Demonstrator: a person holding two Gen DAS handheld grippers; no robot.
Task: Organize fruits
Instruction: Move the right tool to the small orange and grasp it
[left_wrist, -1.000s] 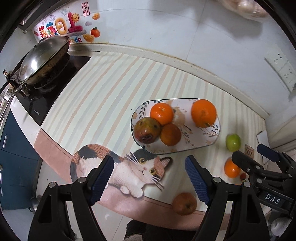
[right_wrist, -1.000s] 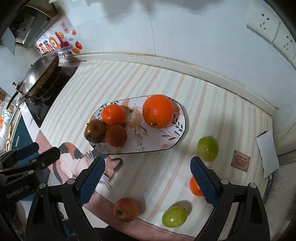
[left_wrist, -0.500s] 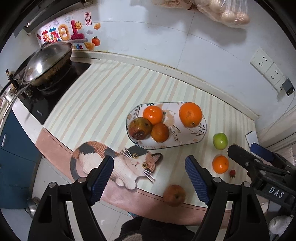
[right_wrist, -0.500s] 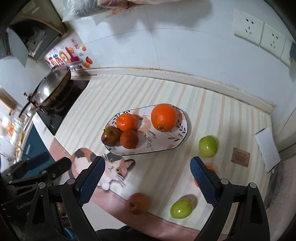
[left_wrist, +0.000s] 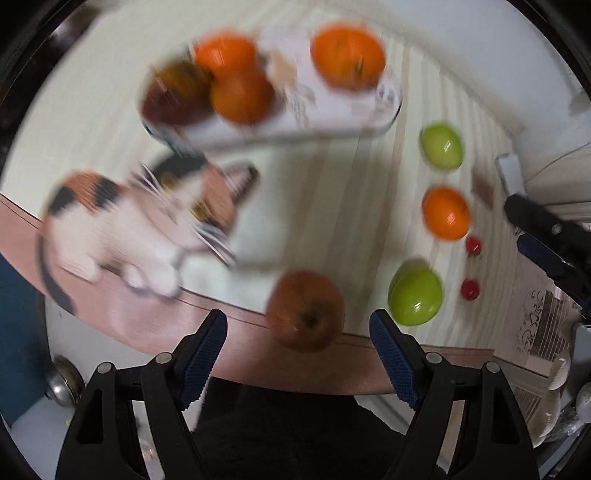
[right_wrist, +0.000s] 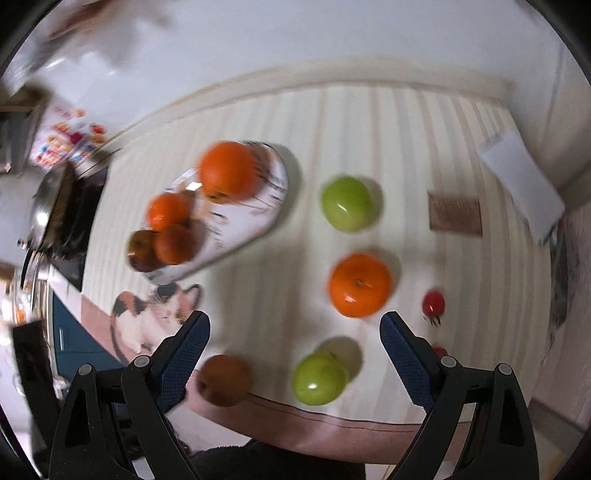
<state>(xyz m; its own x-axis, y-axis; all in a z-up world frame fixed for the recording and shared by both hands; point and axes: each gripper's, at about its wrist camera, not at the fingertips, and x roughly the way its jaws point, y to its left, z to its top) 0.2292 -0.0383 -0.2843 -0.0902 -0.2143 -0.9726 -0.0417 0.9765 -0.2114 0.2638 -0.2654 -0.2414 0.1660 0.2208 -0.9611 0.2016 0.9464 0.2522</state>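
Left gripper (left_wrist: 297, 334) was wide open over my round, firm brown apple (left_wrist: 304, 310), best grabbed around its fat middle.

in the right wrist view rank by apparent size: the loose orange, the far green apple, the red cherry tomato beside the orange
1. loose orange
2. far green apple, only slightly smaller and farther away, so unsure
3. cherry tomato, clearly smallest

A plate (right_wrist: 273, 206) is sitting on the bench (right_wrist: 369, 125) with 4 fruits (right_wrist: 229, 171) on it. To its right, 2 apples (right_wrist: 349, 208), 1 orange (right_wrist: 360, 284) and 2 tiny fruits (right_wrist: 433, 303) are lying on the bench. Another apple (left_wrist: 306, 310) is lying near the front edge.
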